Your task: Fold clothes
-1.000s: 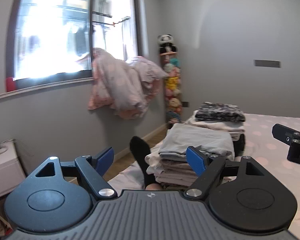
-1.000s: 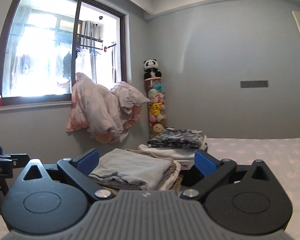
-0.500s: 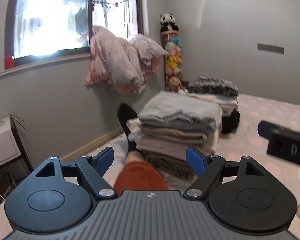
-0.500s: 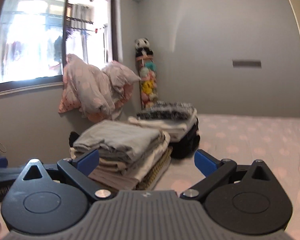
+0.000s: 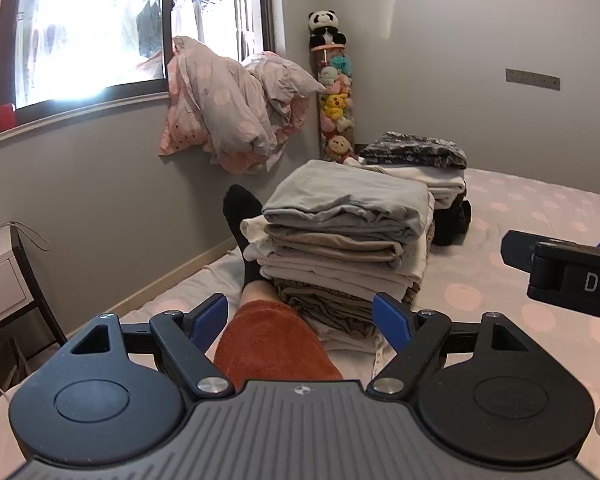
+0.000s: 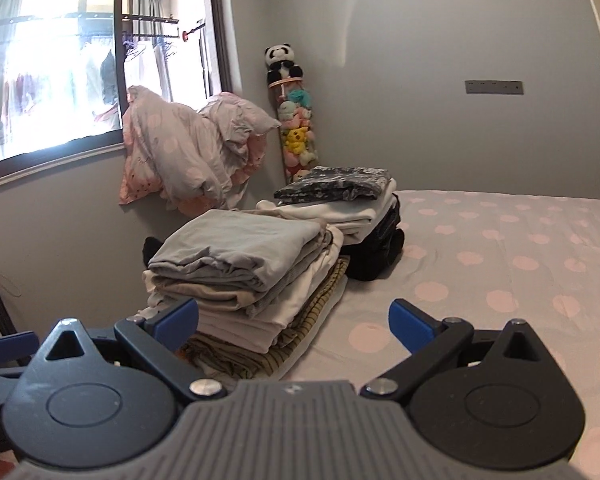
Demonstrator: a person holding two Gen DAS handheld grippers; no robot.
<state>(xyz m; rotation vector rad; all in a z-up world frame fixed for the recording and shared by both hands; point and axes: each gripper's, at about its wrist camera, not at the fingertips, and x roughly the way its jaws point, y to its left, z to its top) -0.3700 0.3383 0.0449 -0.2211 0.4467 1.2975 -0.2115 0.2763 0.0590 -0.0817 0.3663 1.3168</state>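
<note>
A tall stack of folded clothes [image 5: 344, 236] with a grey garment on top sits on the bed; it also shows in the right wrist view [image 6: 252, 276]. Behind it is a second stack [image 5: 420, 168] topped by a dark patterned garment [image 6: 336, 184]. My left gripper [image 5: 304, 320] is open and empty, just in front of the near stack. My right gripper [image 6: 294, 322] is open and empty, facing the near stack's right side. The right gripper's body [image 5: 572, 272] shows at the right edge of the left wrist view.
The bed [image 6: 500, 260] has a pale sheet with pink dots. A person's leg in an orange trouser [image 5: 272, 348] and black sock [image 5: 242, 216] lies left of the stack. A duvet [image 5: 228, 108] hangs at the window sill. A plush toy column [image 5: 334, 92] stands in the corner. A white nightstand [image 5: 4, 280] is at left.
Both grippers have tilted down and drawn closer to the near stack. The orange-clad leg has come into the left wrist view. Jaws stay open.
</note>
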